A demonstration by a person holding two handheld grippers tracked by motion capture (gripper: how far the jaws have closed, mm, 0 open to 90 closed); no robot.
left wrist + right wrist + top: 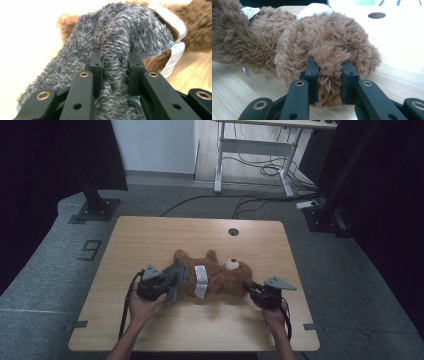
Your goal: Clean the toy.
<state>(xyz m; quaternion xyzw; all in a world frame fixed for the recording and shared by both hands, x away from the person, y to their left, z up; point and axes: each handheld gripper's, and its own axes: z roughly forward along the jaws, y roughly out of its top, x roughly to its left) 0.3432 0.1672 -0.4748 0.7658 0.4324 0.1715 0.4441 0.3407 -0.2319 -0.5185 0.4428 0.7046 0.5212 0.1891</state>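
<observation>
Low down, both grippers (176,281) (248,288) pinch fabric (112,72) — bear (222,275).

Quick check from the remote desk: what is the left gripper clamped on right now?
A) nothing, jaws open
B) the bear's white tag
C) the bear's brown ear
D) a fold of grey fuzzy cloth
D: in the left gripper view the left gripper pinches a fold of the grey fuzzy cloth between its pads, beside the brown teddy bear; the white tag hangs free.

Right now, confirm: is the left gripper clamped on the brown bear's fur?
No, the left gripper pinches the grey fuzzy cloth, not the teddy bear.
</observation>
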